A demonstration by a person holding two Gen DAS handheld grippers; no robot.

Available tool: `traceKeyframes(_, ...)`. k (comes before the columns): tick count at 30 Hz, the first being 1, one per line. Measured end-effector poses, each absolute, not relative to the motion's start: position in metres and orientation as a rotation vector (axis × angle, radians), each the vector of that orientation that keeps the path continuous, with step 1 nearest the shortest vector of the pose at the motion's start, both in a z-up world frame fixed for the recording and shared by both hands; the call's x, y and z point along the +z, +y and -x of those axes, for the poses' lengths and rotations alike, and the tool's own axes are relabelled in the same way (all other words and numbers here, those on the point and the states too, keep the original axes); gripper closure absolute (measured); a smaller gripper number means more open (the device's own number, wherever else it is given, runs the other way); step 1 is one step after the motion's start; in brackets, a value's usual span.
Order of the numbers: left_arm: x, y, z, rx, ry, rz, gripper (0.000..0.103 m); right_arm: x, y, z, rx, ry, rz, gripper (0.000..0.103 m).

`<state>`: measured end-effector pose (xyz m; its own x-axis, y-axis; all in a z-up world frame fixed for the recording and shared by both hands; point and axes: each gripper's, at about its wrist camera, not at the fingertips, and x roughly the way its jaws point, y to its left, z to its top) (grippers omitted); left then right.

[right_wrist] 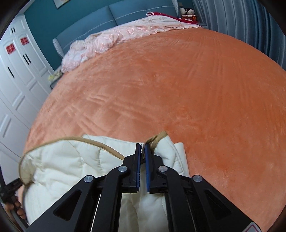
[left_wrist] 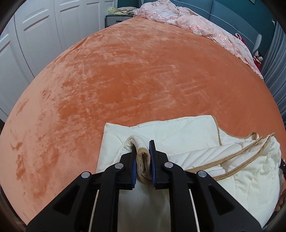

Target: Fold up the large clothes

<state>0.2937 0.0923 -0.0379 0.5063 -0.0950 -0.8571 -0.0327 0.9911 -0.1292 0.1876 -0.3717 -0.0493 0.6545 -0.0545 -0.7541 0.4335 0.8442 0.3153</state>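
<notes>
Nearest, we list the left tool (left_wrist: 143,157), its blue pads pinching a rolled, tan-bound edge of the cream quilt (left_wrist: 178,135); the right tool (right_wrist: 142,151), jaws nearly together, nipping another tan-trimmed corner of the same quilt (right_wrist: 71,160); the quilt itself lies folded in layers at the near edge of the bed, on the orange plush bedspread (left_wrist: 125,71); farther off we note a crumpled pink embroidered cover (left_wrist: 187,19) at the head; behind it a blue headboard (right_wrist: 125,14); white wardrobe doors (right_wrist: 16,80) to one side.
</notes>
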Motion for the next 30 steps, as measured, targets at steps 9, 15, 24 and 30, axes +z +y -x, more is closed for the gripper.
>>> traceKeyframes(9,0.045,0.120,-0.254,-0.027,0.773,0.056,0.032,0.003,-0.391,-0.140,-0.268,0.686,-0.506,0.047)
traceKeyframes(15,0.024,0.103,-0.272,-0.156,0.923,0.072,0.033,-0.032,-0.388,-0.153,-0.252,0.834,-0.548,0.047)
traceKeyframes(24,-0.031,0.087,-0.305,-0.104,1.068,0.145,0.043,-0.027,-0.369,-0.182,-0.246,0.802,-0.479,0.094)
traceKeyframes(30,-0.046,0.077,-0.326,-0.051,1.061,0.062,0.043,-0.047,-0.372,-0.203,-0.302,0.833,-0.481,0.095)
